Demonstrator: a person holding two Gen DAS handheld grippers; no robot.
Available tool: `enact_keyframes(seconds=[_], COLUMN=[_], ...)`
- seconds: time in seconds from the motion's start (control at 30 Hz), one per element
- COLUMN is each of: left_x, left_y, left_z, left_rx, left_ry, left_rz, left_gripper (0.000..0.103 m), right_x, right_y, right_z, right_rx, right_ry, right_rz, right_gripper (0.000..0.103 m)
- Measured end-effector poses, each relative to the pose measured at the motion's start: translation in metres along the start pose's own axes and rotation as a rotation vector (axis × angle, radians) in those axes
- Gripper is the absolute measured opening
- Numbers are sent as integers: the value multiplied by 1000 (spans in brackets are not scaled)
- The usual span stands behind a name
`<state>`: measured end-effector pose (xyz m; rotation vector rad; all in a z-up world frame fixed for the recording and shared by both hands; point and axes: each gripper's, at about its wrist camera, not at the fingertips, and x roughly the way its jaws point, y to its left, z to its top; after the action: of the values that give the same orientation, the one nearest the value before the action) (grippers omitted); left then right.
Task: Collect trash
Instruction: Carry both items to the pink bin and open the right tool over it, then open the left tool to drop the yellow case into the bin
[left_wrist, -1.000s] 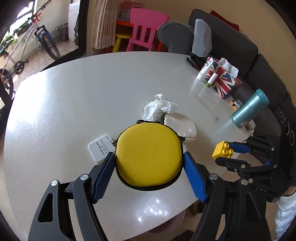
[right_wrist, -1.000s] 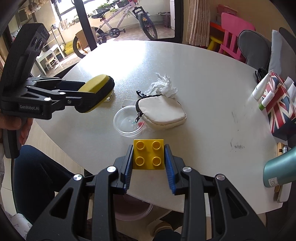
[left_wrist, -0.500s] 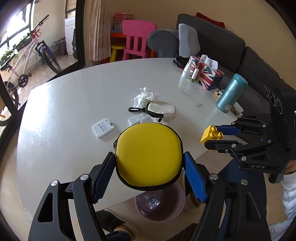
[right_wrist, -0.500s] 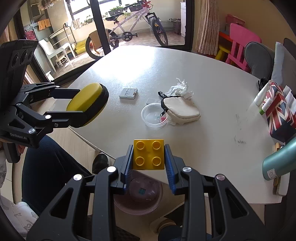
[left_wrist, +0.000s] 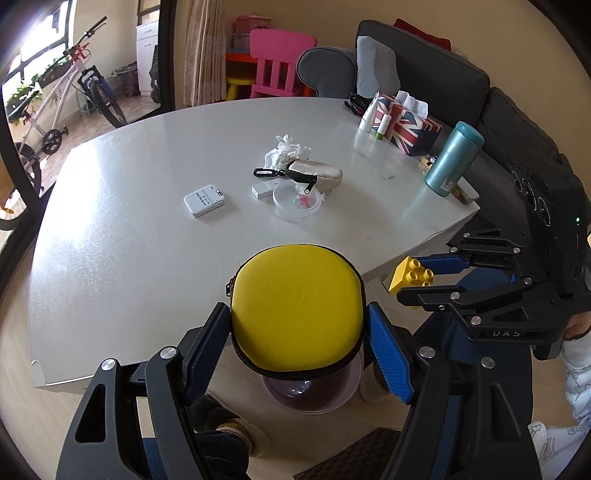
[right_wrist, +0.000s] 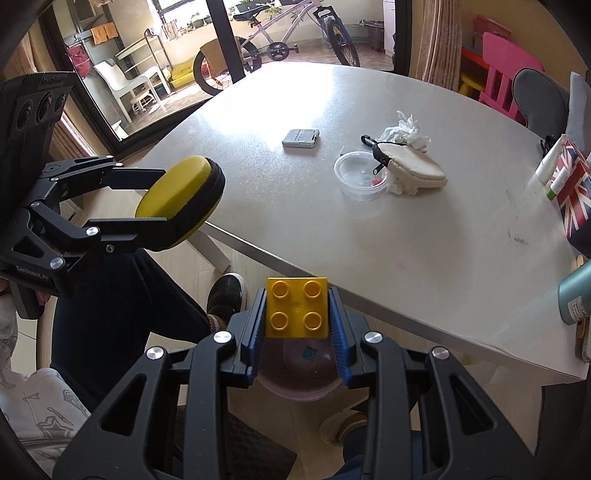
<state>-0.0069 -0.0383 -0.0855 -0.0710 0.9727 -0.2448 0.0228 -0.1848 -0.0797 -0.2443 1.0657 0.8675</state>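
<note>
Surface: the large pale grey rounded surface (left_wrist: 129, 229) carried what we had not yet collected, and both tools were held out past its near edge, over the floor.
Bin: the round translucent pink plastic bin (right_wrist: 295, 384) stood on the floor just below that edge; we judged that was why both loads were held there, ready to drop.
Left hand-held gripper: the left hand-held gripper (left_wrist: 295, 332) stood fairly wide, its blue pads pressed on the two sides of a round yellow zipped case (left_wrist: 297, 310) held flat above the bin.
Right hand-held gripper: the right hand-held gripper (right_wrist: 297, 314) was narrowed onto a small yellow plastic building brick (right_wrist: 297, 308), studs towards the camera, directly over the bin.
Left behind: a crumpled white tissue (left_wrist: 286, 151), a clear round plastic tub (left_wrist: 297, 201) and a beige zipped pouch (left_wrist: 319, 173) lay together mid-surface, well apart from us.
</note>
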Motion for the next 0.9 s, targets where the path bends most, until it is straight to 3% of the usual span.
enact_keyframes(seconds=[0.13,0.17,0.2,0.27,0.4,0.9], left_x=[-2,-3,-3,-3,-2,4], left_y=[1,1,1,1,-1,-12], left_z=[-4,-4,-3,-3,-2,-4], left_rx=[-7,-8,-8,-8,-5,27], left_ry=[0,-1,-2,-3,-2,19], left_rz=[-2,-3,-2,-3,-5,-32], left_gripper=[72,72,72,72,72,72], right_x=[2,1,0,-2,-4,-19], right_y=[4,3,2,-1,-8,-19], right_z=[0,0,1,1,3,5], right_rx=[-13,-11,-8,4,26,65], right_ry=[-1,-4,-13,-35,-38,-70], right_rz=[7,7,5,-4,-32,-72], right_gripper=[34,46,67,92,98,98])
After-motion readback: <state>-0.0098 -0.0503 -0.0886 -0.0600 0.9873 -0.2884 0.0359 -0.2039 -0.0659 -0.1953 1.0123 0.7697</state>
